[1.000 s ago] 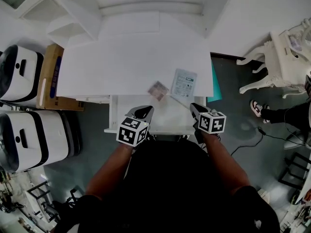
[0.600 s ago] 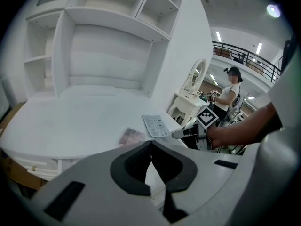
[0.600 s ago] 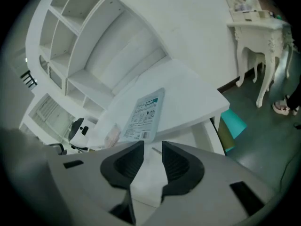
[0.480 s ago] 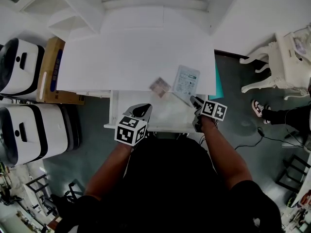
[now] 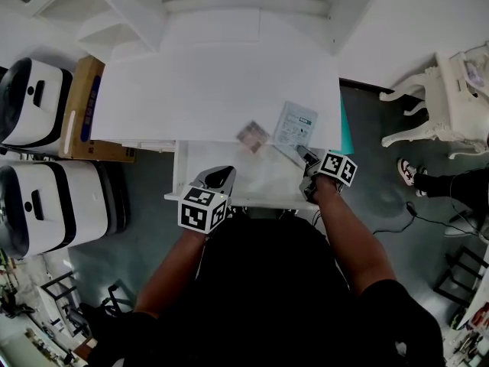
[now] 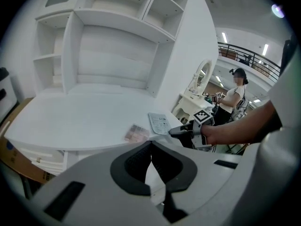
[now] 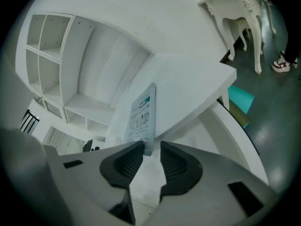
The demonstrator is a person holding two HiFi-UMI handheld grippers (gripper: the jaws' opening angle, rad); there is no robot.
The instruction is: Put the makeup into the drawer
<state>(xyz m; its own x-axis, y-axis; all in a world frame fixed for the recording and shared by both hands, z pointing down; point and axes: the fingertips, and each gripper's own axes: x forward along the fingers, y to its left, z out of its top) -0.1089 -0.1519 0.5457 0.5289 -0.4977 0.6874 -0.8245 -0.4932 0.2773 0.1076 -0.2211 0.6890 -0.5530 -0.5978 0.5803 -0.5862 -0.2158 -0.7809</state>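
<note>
**Two makeup items, both on the desk**

On the desk (image 5: pixel 191 82) I count two: one small palette (image 5: pixel 251 136) and one flat packet (image 5: pixel 295 125), above one open drawer (image 5: pixel 260 183). My right claw (image 7: pixel 151 149) has just been opening, released, with the packet's edge between its jaws. My left claw (image 6: pixel 151 147) is clenched, empty.

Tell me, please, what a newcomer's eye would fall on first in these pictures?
The bare white dressing table fills the head view, with a teal-printed packet and a small pinkish palette at its front edge, above the open drawer. The right tongs, whose jaws have just been opening, have the packet's near edge between them.
</note>
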